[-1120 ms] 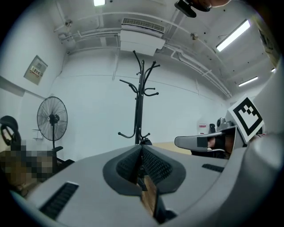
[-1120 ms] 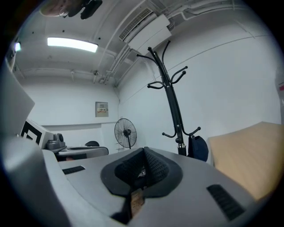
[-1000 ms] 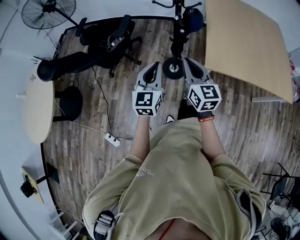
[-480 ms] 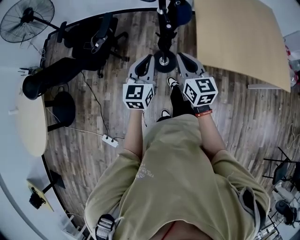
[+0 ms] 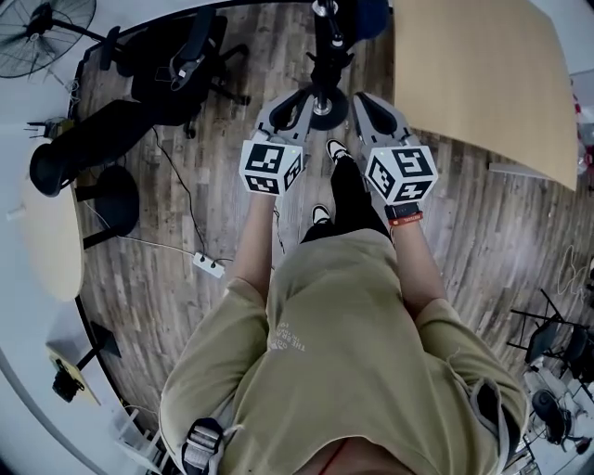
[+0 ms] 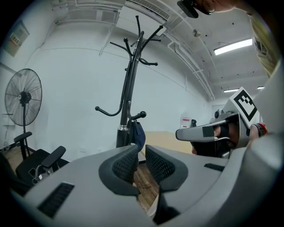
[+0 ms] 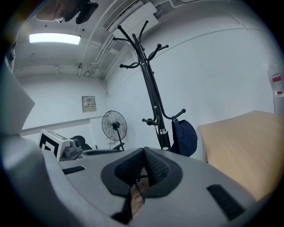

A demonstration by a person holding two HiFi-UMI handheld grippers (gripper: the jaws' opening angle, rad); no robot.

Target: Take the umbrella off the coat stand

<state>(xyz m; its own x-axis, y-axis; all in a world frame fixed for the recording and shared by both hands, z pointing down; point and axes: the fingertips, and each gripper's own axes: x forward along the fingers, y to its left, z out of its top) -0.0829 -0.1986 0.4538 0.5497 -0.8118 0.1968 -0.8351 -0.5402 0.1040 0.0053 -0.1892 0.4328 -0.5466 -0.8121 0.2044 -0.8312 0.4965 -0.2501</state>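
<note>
The black coat stand [image 6: 131,80] rises straight ahead, its round base [image 5: 325,111] on the wood floor between my two grippers. A dark blue folded umbrella [image 6: 138,135] hangs from a low hook on the stand's right side, also seen in the right gripper view [image 7: 184,137] and at the head view's top edge [image 5: 367,14]. My left gripper [image 6: 141,150] is short of the stand; its jaws are opening, with a narrow gap and nothing between them. My right gripper [image 7: 144,154] is shut on nothing, also short of the stand. In the head view the left gripper [image 5: 295,100] and right gripper [image 5: 362,100] flank the base.
A black office chair [image 5: 181,70] and a standing fan [image 6: 22,99] are left of the stand. A large wooden table [image 5: 478,79] lies right of it, a pale round table [image 5: 46,232] far left. A power strip [image 5: 209,266] with its cable lies on the floor.
Both grippers have moved forward and now flank the stand's base in the head view. The person has stepped forward, one leg showing between the arms.
</note>
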